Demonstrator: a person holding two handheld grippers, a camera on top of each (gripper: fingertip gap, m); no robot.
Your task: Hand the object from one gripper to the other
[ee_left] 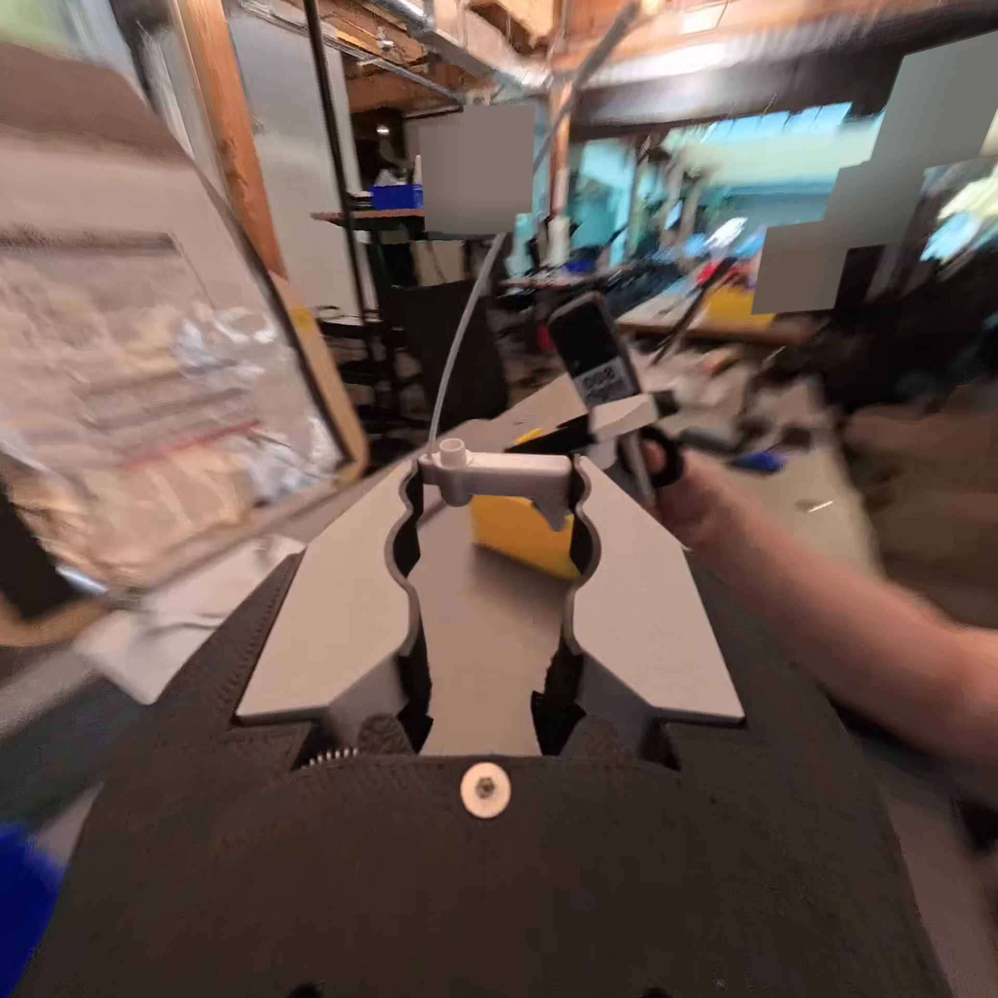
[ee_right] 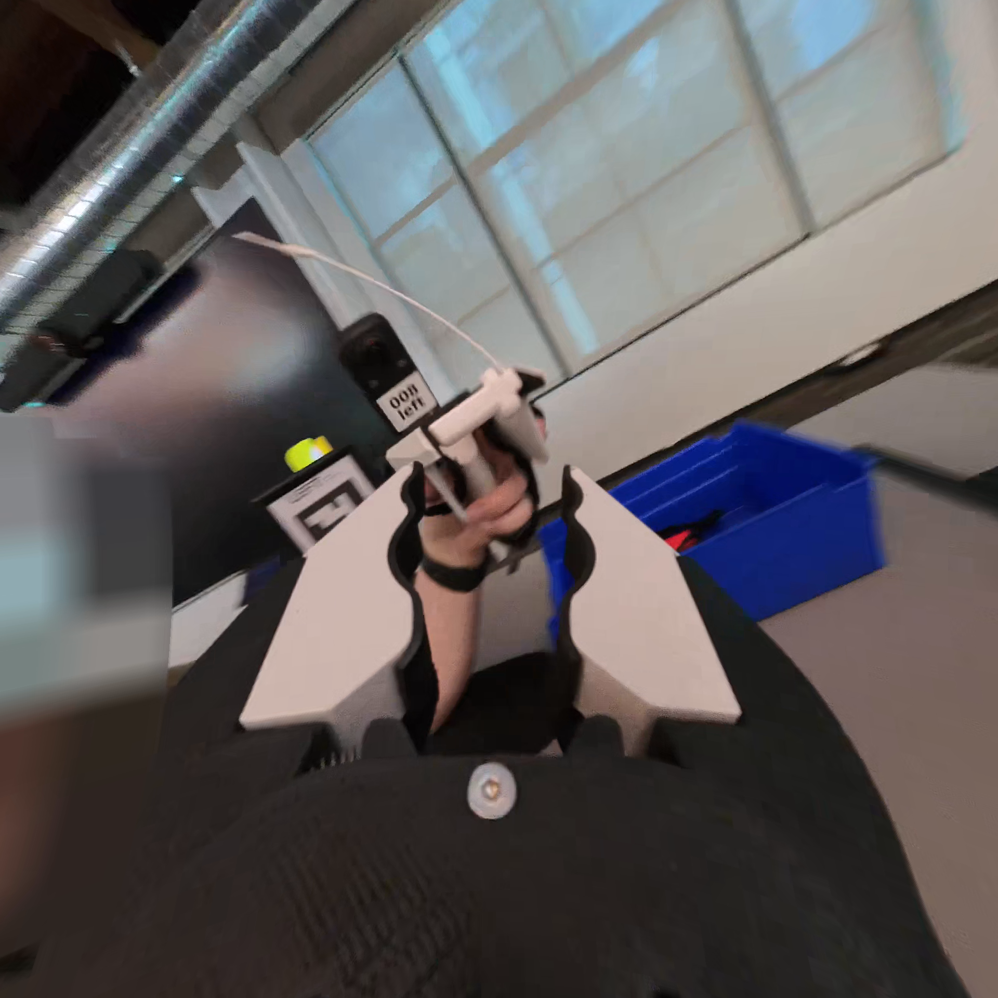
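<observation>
My left gripper (ee_left: 494, 475) is shut on a small light-grey plastic part (ee_left: 507, 469), which spans the gap between its fingertips. The part has a short round socket and a thin white line (ee_left: 459, 345) curving up from it. My right gripper (ee_right: 490, 478) is open and empty. Through its fingers the right wrist view shows the left gripper (ee_right: 475, 421), held in a hand, with the part (ee_right: 501, 386) at its tips. In the left wrist view the right gripper (ee_left: 599, 426) is just beyond and right of the part, apart from it, held by a hand (ee_left: 696, 502).
A yellow block (ee_left: 518, 537) lies on the grey table (ee_left: 475, 621) under the left gripper. A wood-framed panel (ee_left: 162, 351) stands at the left. A blue bin (ee_right: 756, 513) sits to the right of the right gripper, and a black box with a yellow-green cap (ee_right: 308, 452) to its left. My left and right fingertips are right by each other.
</observation>
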